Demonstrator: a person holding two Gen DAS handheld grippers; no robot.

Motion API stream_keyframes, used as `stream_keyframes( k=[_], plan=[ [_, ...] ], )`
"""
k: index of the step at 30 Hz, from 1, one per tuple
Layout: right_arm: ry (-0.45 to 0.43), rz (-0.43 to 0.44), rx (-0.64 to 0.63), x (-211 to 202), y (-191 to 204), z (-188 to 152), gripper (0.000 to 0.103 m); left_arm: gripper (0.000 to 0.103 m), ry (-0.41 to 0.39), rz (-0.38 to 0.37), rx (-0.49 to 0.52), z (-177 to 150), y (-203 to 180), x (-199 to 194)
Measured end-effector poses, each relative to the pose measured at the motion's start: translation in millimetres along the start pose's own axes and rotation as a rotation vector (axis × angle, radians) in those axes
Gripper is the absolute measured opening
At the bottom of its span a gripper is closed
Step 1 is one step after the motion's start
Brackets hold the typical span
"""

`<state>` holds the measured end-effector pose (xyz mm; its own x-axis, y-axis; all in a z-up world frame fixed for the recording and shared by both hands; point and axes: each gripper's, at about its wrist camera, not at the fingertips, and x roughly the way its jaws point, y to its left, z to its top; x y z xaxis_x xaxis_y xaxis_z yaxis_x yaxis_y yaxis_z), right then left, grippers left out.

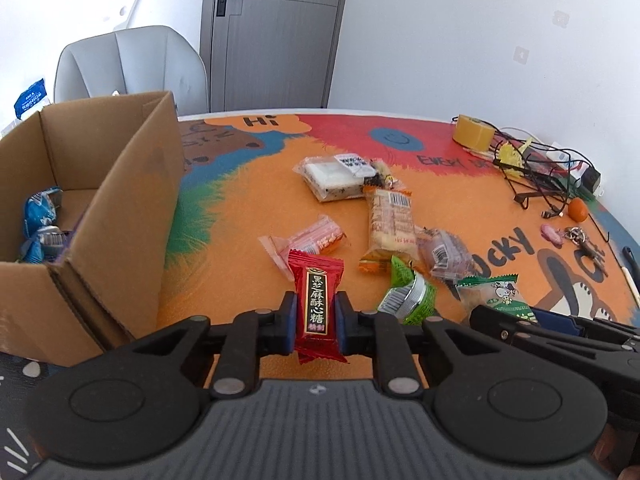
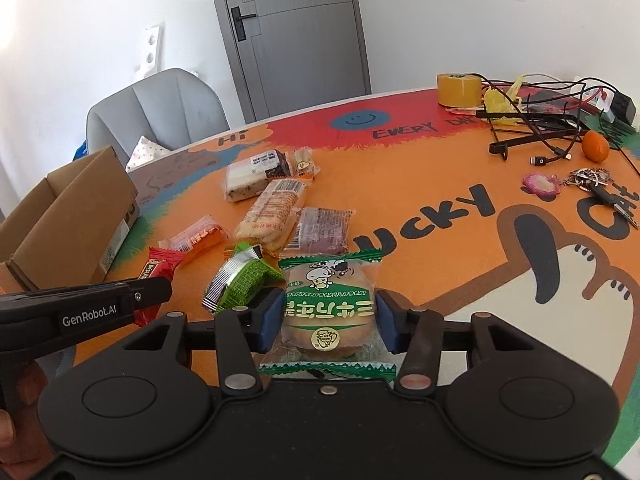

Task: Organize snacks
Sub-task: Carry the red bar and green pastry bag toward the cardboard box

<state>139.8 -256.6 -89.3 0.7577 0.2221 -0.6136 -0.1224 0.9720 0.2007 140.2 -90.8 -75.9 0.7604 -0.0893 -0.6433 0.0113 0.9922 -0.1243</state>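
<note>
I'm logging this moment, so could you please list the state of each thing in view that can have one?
left gripper: jaws shut on the red candy packet.
right gripper: jaws shut on the green-trimmed bun packet.
cardboard box: open-topped, blue packets inside.
door: closed.
green packet: lying loose on the table.

Cardboard box [image 1: 100,184] at far left on the table [image 1: 248,208], wrapped snacks [image 1: 40,220] inside. Loose snack packets [image 1: 384,220] mid-table, right of the box. Tape roll [image 2: 458,89], cables [image 2: 540,120] and an orange [image 2: 595,145] at far right. Chair [image 1: 132,64] behind the box.
</note>
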Motion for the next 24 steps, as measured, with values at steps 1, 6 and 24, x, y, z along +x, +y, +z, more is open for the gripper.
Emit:
stream_keyframes(
  k=[1,6,24],
  plan=[
    [-0.009,0.005,0.000,-3,1,2,0.049,0.018,-0.009,0.001,0.001,1,0,-4],
    [-0.055,0.033,0.008,-16,8,11,0.049,0.018,-0.049,0.007,-0.013,10,5,-22],
    [-0.164,0.178,-0.058,-35,76,49,0.049,0.018,-0.206,0.059,-0.111,44,65,-87]
  ],
)
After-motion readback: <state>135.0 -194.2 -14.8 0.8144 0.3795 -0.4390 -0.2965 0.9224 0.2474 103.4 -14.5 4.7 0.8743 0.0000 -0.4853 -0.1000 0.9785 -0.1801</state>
